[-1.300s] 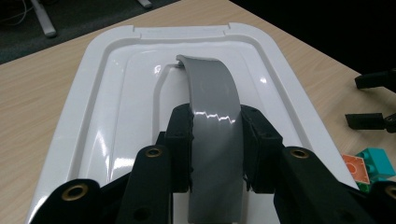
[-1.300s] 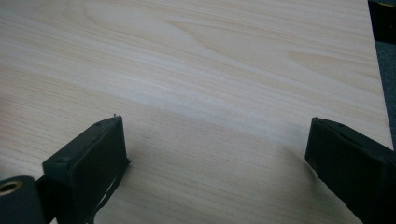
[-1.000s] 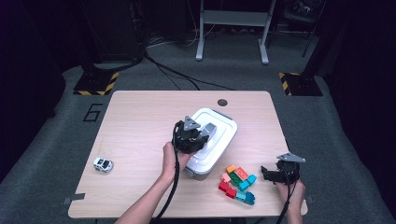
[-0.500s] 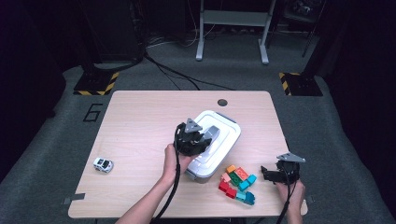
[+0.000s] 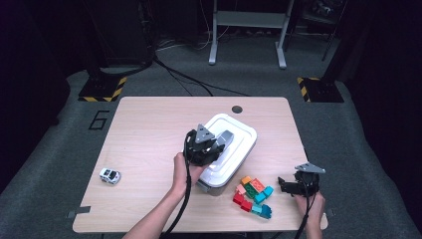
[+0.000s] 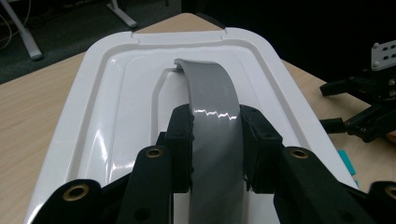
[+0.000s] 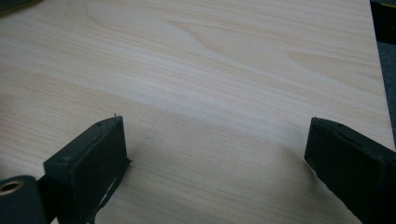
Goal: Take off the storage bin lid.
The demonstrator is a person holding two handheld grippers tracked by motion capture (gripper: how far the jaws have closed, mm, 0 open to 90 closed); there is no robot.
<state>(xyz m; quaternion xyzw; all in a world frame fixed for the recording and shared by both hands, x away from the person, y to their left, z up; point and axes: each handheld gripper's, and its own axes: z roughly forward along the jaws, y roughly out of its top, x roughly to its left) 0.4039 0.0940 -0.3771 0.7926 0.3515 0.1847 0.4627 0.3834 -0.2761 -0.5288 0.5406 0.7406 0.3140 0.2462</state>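
A small white toy car (image 5: 110, 175) sits near the table's (image 5: 149, 124) left edge, well apart from the coloured blocks (image 5: 254, 195).

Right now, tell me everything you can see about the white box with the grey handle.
The white box is a glossy plastic bin with rounded corners and a stepped lid, closed, lying at a slant near the middle of the wooden table. A grey arched handle runs along the lid. The left gripper is shut on that handle. Coloured blocks lie just beside its near corner.
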